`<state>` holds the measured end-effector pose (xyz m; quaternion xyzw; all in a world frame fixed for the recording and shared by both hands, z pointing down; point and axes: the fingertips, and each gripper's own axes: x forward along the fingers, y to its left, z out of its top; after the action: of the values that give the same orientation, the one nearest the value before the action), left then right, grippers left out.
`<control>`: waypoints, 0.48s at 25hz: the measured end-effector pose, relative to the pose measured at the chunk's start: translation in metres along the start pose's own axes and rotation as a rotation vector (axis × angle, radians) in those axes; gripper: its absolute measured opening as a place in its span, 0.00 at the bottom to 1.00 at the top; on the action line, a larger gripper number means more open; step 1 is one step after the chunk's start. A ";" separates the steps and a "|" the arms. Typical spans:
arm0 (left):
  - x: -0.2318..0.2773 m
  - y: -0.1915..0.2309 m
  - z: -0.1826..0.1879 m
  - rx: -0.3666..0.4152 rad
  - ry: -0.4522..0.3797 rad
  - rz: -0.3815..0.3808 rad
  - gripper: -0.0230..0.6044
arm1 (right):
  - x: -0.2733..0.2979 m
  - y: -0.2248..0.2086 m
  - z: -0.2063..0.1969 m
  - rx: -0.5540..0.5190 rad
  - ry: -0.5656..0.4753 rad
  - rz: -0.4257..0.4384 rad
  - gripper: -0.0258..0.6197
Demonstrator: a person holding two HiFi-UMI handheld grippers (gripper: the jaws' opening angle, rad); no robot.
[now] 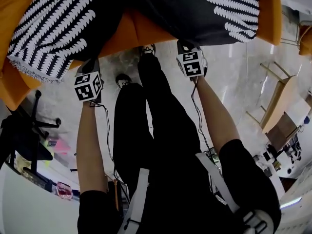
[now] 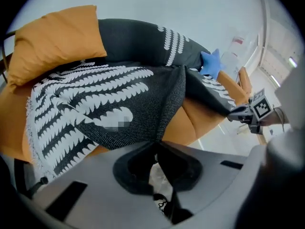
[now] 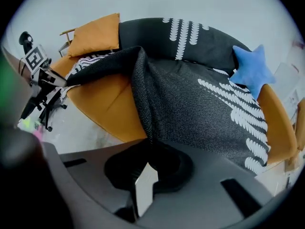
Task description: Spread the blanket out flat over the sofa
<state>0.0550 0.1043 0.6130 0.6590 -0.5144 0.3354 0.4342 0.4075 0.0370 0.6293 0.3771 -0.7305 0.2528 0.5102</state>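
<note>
The dark blanket (image 1: 195, 9), patterned with white leaf-like rows, lies rumpled across the orange sofa (image 1: 139, 33). The left gripper (image 2: 156, 146) and right gripper (image 3: 147, 144) each pinch its near edge, apparently at a fold.

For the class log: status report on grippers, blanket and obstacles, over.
Grippers: left gripper and right gripper shut on blanket edge. Blanket rumpled over sofa, not flat, seat front bare. Possible obstacles: blue star cushion, orange cushion at sofa ends.

One blanket (image 3: 190, 104), one sofa (image 3: 107, 106), two cushions (image 3: 95, 35) (image 3: 252, 70), two grippers (image 1: 91, 65) (image 1: 186, 45).
</note>
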 end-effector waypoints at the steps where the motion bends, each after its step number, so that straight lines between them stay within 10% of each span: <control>1: -0.009 0.002 -0.005 -0.004 -0.002 -0.007 0.09 | -0.006 0.005 -0.002 -0.002 -0.001 -0.007 0.09; 12: -0.062 0.009 -0.052 0.069 0.030 -0.020 0.09 | -0.047 0.016 -0.044 0.053 0.015 -0.059 0.09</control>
<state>0.0318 0.1748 0.5806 0.6737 -0.4893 0.3585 0.4222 0.4283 0.0929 0.6006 0.4098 -0.7083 0.2596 0.5128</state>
